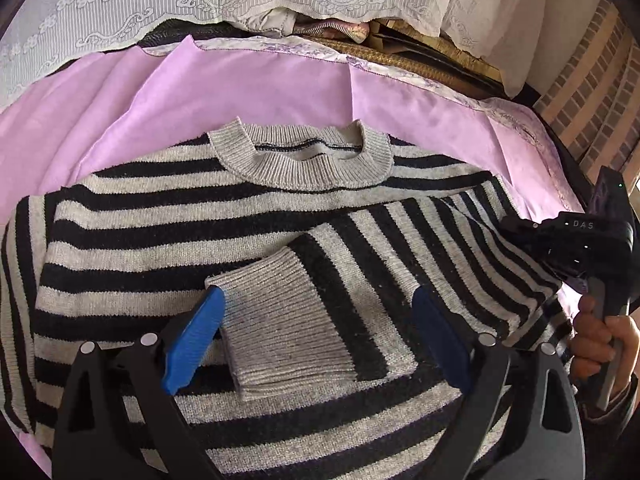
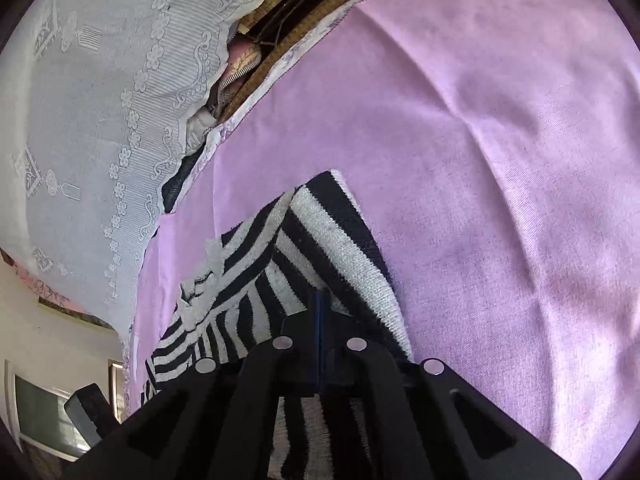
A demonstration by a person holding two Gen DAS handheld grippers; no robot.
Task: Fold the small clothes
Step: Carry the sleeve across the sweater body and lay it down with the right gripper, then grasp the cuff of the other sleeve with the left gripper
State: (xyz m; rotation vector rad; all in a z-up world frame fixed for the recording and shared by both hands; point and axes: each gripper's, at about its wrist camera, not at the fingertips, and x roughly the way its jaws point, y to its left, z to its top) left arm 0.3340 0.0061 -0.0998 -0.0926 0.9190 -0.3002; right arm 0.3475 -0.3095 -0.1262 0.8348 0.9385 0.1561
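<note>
A black-and-grey striped sweater (image 1: 160,232) lies flat on a pink cloth (image 1: 248,92), its grey collar (image 1: 304,160) at the far side. One sleeve is folded across the chest, and its grey cuff (image 1: 280,324) lies between the blue fingers of my left gripper (image 1: 316,340), which is open just above it. My right gripper (image 2: 320,312) is shut on the sweater's right edge (image 2: 340,240). It also shows in the left wrist view (image 1: 576,252), held by a hand at the right.
White lace fabric (image 1: 120,4) is draped behind the pink cloth, with a woven mat and stacked items (image 1: 400,40) under it. A brick wall (image 1: 592,92) stands at the right. A window (image 2: 44,420) shows at the lower left of the right wrist view.
</note>
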